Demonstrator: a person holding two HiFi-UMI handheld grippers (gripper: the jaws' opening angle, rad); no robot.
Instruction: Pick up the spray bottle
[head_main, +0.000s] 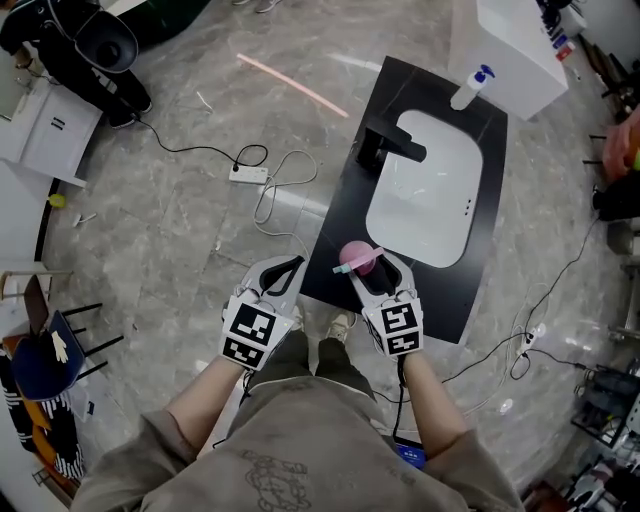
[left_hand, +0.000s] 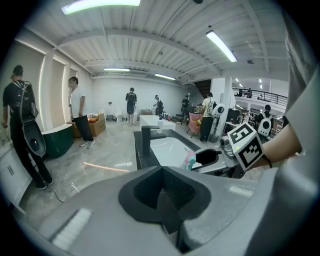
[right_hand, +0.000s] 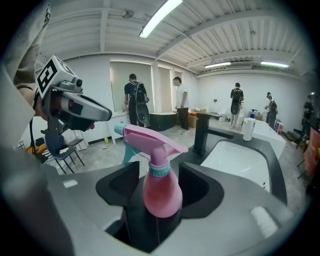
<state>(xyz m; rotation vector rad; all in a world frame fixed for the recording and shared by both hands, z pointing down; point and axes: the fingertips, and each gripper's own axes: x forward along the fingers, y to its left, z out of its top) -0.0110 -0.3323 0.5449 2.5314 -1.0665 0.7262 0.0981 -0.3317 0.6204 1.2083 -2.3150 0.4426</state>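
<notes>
Right gripper (head_main: 374, 272): clamped on the body of the pink spray bottle (right_hand: 161, 192), one jaw against each side.
Spray bottle: upright between the right gripper's jaws, at the near left corner of the desk (head_main: 335, 225); pink trigger head above a teal collar, teal nozzle turned toward the left gripper; contact with the desk surface not determinable.
Left gripper (head_main: 283, 270): jaws pressed together with nothing between them; held just off the desk's left edge, above the floor (head_main: 180, 250), near the right gripper.
Desk: black top with a white sink basin (head_main: 430, 190) and a black faucet (head_main: 386, 146) at the basin's left side.
Far right corner of desk: white bottle with blue cap (head_main: 471, 87), well apart from both grippers.
Floor: white power strip (head_main: 248, 174) with cable, left of the desk.
</notes>
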